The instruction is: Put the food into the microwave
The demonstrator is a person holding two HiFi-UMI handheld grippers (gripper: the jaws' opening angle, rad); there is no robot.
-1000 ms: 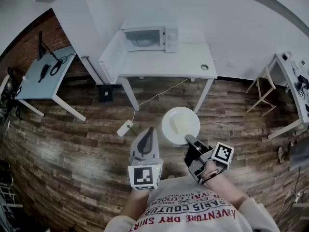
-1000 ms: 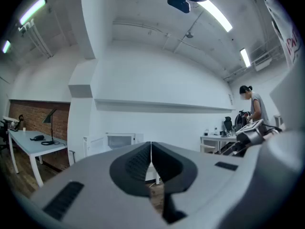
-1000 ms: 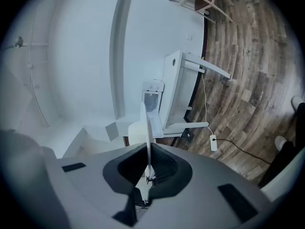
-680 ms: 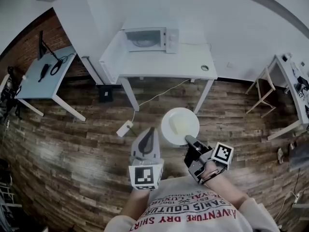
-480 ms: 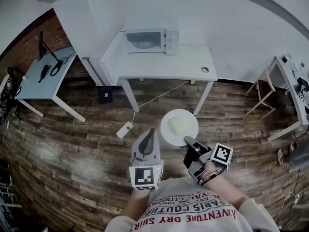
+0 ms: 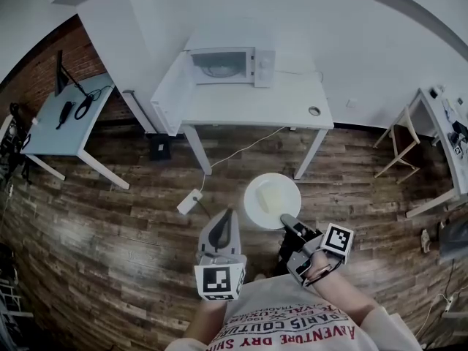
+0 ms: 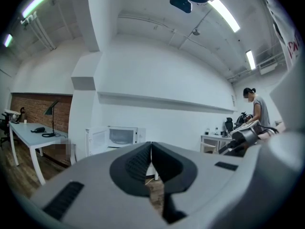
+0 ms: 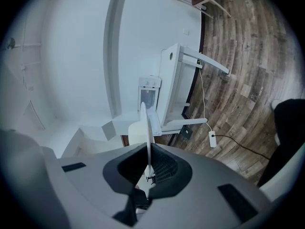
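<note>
A white plate (image 6: 272, 196) with a pale slab of food (image 6: 269, 194) on it hangs over the wooden floor. My right gripper (image 6: 286, 219) is shut on its near rim. In the right gripper view the plate (image 8: 145, 123) shows edge-on between the pads. My left gripper (image 6: 227, 215) is shut and empty, just left of the plate, and its jaws meet in the left gripper view (image 7: 151, 148). The white microwave (image 6: 227, 65) stands on a white table (image 6: 285, 104) farther ahead, with its door (image 6: 170, 85) swung open to the left.
A grey desk (image 6: 62, 115) with a lamp stands by the brick wall at the left. On the floor before the table lies a power strip (image 6: 189, 199) with its cable. A wooden stool (image 6: 398, 141) and another table (image 6: 447, 134) are at the right. A person (image 7: 256, 109) stands far off.
My left gripper has sunk a little and drawn back toward the body. The right gripper and the plate have hardly moved. The head view has shifted slightly.
</note>
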